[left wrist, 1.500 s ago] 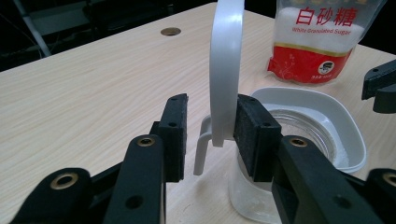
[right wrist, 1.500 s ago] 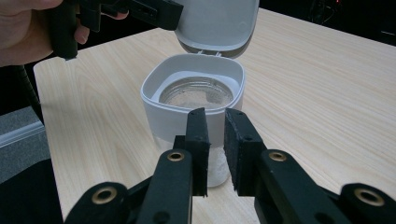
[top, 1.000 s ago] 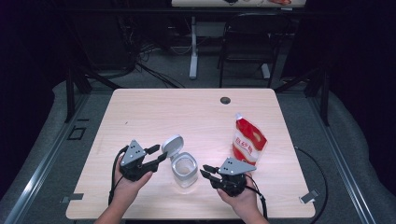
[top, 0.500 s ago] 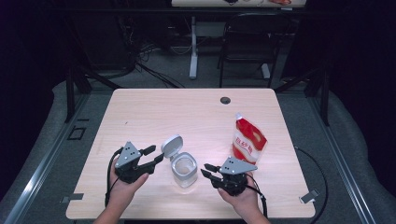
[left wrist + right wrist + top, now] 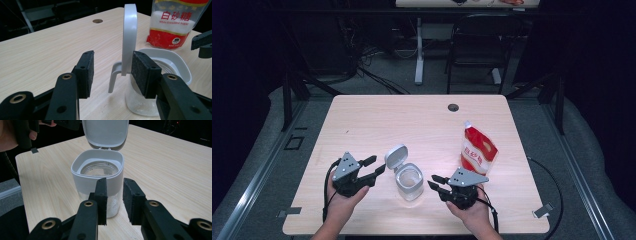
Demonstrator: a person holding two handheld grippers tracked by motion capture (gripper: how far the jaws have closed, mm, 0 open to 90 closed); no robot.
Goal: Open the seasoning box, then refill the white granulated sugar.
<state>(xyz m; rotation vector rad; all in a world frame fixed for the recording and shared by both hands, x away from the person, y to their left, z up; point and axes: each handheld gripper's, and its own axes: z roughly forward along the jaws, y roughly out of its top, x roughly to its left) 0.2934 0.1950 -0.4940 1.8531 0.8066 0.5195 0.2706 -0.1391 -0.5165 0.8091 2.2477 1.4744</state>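
Pale wooden table [image 5: 377, 125], clear glass jar with grey flip lid [image 5: 408, 181] raised, left gripper [image 5: 373, 168] just opened wide beside lid, right gripper [image 5: 435, 182] narrowly parted, empty, near jar, red sugar pouch [image 5: 478, 150] behind.

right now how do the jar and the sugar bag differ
The jar is clear glass with a white collar and looks nearly empty; the sugar bag is a red and white pouch, visibly full. The jar's hinged lid stands flipped open; the bag's top looks closed. The jar sits between the grippers; the bag stands farther back. Both stand upright on the table.
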